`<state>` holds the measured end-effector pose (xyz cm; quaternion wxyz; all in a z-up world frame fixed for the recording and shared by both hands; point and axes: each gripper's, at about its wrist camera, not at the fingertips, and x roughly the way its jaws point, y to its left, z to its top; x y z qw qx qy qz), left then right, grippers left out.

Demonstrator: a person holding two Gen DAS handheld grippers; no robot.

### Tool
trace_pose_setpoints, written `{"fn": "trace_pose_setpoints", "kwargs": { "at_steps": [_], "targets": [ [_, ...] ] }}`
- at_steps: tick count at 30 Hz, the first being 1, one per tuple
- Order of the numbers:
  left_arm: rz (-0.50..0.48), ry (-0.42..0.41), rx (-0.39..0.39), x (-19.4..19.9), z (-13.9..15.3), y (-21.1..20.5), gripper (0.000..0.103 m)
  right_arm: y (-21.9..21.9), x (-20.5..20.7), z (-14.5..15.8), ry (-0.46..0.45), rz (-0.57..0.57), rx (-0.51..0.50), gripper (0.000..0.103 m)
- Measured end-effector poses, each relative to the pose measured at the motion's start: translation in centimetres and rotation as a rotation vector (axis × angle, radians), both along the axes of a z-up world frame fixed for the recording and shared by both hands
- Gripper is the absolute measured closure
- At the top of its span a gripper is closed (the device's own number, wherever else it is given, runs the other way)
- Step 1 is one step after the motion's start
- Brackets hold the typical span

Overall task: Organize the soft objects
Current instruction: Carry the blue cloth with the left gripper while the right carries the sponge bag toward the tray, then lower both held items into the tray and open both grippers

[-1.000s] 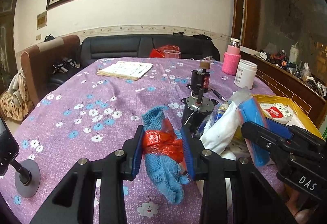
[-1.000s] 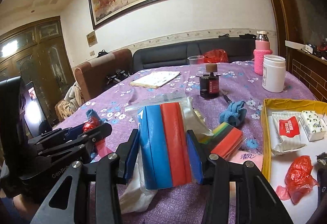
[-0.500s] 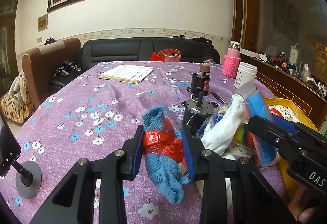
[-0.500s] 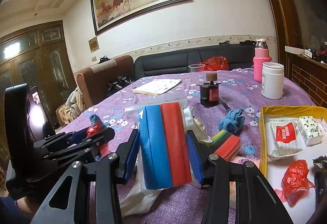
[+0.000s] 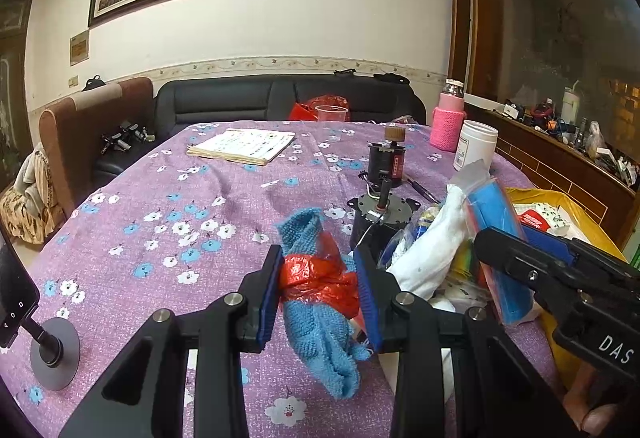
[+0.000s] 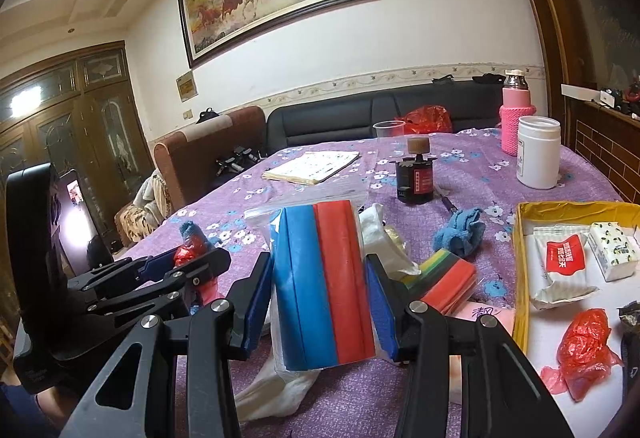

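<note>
My left gripper (image 5: 318, 296) is shut on a blue knitted cloth (image 5: 316, 314) wrapped in a red plastic bag (image 5: 320, 280), held just above the purple flowered tablecloth (image 5: 160, 222). My right gripper (image 6: 320, 302) is shut on a clear bag with blue and red foam slabs (image 6: 324, 282), standing upright; a white cloth (image 6: 272, 390) hangs beneath it. In the left wrist view the right gripper (image 5: 532, 270) sits close at the right with that bag (image 5: 492, 222). In the right wrist view the left gripper (image 6: 168, 270) shows at the left with the blue cloth (image 6: 192, 234).
A yellow tray (image 6: 520, 258) at the right holds tissue packs (image 6: 564, 258) and a red bag (image 6: 584, 342). On the table lie a second blue cloth (image 6: 460, 234), a rainbow sponge pack (image 6: 448, 278), a dark jar (image 6: 416, 182), a motor (image 5: 380, 214), a white tub (image 6: 538, 150), a book (image 5: 244, 146).
Both views have tilted slightly upward, so the room sits lower in frame. Both grips hold as before; the cloth bundle and the foam bag stay between the pads.
</note>
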<state>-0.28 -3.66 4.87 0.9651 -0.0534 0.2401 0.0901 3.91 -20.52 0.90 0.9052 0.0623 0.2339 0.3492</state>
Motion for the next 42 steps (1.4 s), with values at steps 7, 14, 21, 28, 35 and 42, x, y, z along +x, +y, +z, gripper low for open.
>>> {"fn": "trace_pose_setpoints", "kwargs": {
  "at_steps": [7,14,21,28,35,42],
  "targets": [
    [0.004,0.007,-0.008,0.2,0.0,0.2,0.069,-0.3,0.0,0.1,0.005,0.003,0.016,0.053],
    [0.013,0.025,0.001,0.2,0.0,-0.1,0.069,-0.8,-0.6,0.7,-0.029,-0.021,0.029,0.053],
    [-0.022,0.044,-0.011,-1.1,1.0,-2.3,0.069,-3.0,-1.3,1.8,-0.001,-0.030,0.062,0.053],
    [-0.051,0.039,-0.005,-1.5,2.4,-4.0,0.069,-6.8,-2.1,3.7,0.021,-0.043,0.125,0.053],
    [-0.092,0.041,-0.014,-1.1,3.2,-5.8,0.069,-10.3,-2.2,4.4,0.031,-0.105,0.142,0.053],
    [-0.175,0.065,-0.033,0.6,3.9,-8.7,0.069,-14.6,-1.2,4.7,0.073,-0.178,0.170,0.053]
  ]
}}
